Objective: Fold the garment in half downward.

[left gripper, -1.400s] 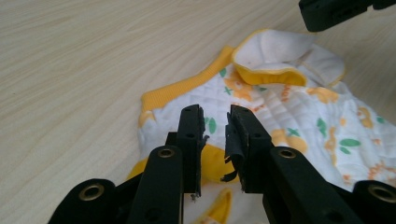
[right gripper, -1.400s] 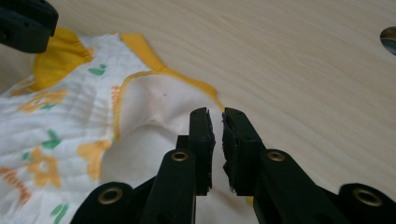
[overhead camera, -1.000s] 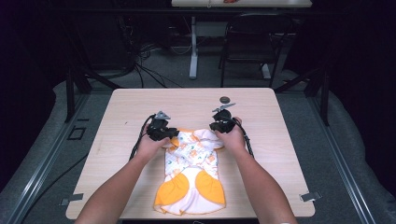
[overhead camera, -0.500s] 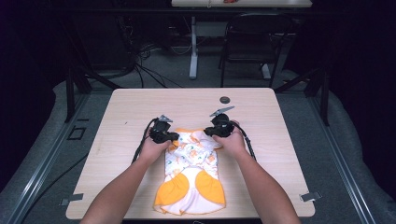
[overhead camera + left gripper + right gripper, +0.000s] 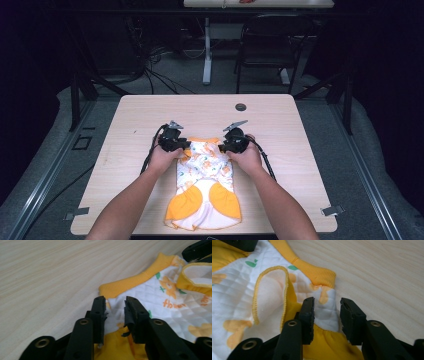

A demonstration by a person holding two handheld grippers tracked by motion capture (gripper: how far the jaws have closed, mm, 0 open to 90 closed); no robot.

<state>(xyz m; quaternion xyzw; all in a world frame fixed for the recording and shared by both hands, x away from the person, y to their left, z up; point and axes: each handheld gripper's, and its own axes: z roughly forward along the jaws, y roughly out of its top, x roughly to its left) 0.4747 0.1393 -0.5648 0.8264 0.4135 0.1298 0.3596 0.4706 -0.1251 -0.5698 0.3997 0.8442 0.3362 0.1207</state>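
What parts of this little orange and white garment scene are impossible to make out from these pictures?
- High view: the garment's shoulder corners, covered by the left gripper and right gripper.
- High view: the dark round spot on the table, too small to identify.
- Left gripper view: the orange lettering, blurred and partly cut off.

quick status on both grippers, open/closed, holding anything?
Left gripper: open, jaws astride a fold of the white-and-orange quilted garment.
Right gripper: open, jaws astride that garment's other corner.
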